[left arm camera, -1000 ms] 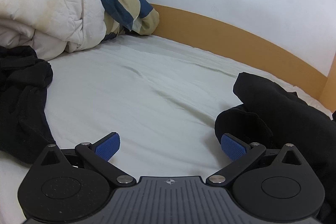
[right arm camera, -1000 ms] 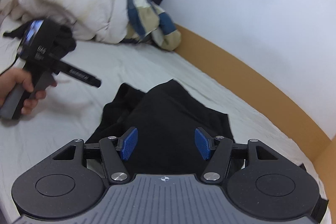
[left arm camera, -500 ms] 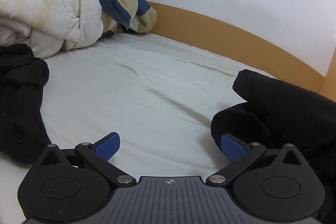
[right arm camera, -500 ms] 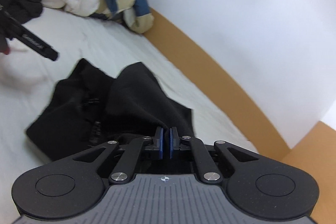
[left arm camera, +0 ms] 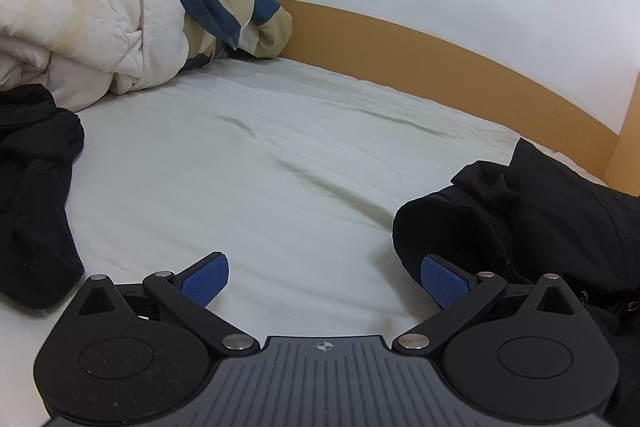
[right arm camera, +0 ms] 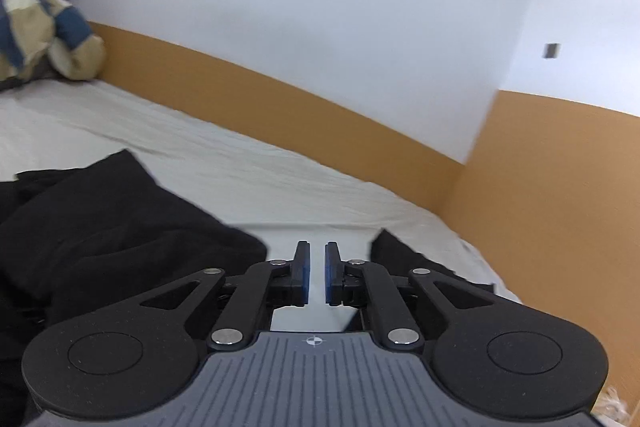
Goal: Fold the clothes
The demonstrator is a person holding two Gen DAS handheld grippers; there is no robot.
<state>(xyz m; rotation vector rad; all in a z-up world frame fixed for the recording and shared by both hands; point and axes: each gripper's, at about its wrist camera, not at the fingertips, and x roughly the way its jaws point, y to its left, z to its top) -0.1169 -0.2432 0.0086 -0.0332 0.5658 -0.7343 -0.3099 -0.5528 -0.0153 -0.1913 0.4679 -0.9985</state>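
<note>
A crumpled black garment (left arm camera: 552, 219) lies on the white sheet (left arm camera: 260, 163) at the right of the left wrist view. My left gripper (left arm camera: 324, 279) is open wide just above the sheet, and its right pad (left arm camera: 444, 283) is against the garment's near edge. In the right wrist view the same black garment (right arm camera: 120, 231) bunches at the left, and a smaller black flap (right arm camera: 400, 255) shows right of the fingers. My right gripper (right arm camera: 316, 275) has its pads almost together. White sheet shows through the thin gap and I see no cloth between them.
A second black garment (left arm camera: 36, 187) lies at the left. A white duvet (left arm camera: 88, 11) and a blue-and-beige patterned cover (left arm camera: 228, 11) are piled at the back left. An orange bed board (right arm camera: 280, 123) runs along the white wall and meets another at the corner (right arm camera: 468, 187).
The right gripper closed over the black garment, then swung up and right toward the corner; the cloth between its pads gave way to white sheet. The garment's top edge shifted right. The left gripper barely moved.
</note>
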